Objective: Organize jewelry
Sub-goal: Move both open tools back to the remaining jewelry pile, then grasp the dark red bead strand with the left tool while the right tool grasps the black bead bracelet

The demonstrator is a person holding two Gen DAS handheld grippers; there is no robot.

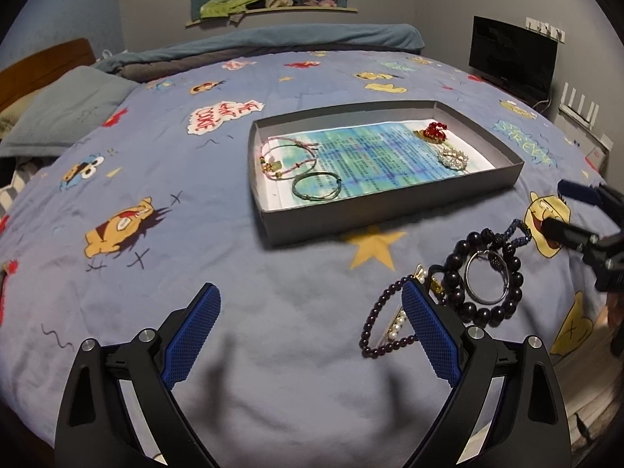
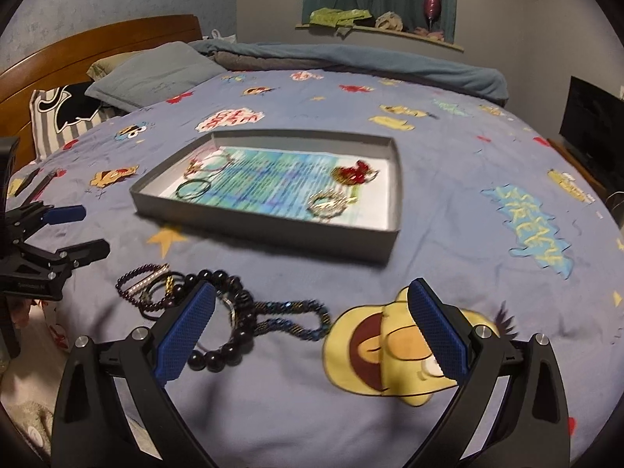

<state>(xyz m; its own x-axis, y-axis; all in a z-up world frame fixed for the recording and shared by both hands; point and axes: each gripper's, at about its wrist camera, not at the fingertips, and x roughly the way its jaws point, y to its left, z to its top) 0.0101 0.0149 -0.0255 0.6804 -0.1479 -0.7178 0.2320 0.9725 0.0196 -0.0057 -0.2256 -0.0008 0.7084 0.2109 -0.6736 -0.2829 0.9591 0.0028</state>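
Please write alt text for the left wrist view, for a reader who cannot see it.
An open left claw hovers over a cartoon-print bedspread, beside a pile of beaded bracelets. Beyond lies a shallow grey box already holding cord bracelets and brooches; the right claw enters at right.

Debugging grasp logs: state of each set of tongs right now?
Left tongs: open, holding nothing, above the bedspread beside the loose bracelets.
Right tongs: open, holding nothing, above the bedspread next to the bracelets.
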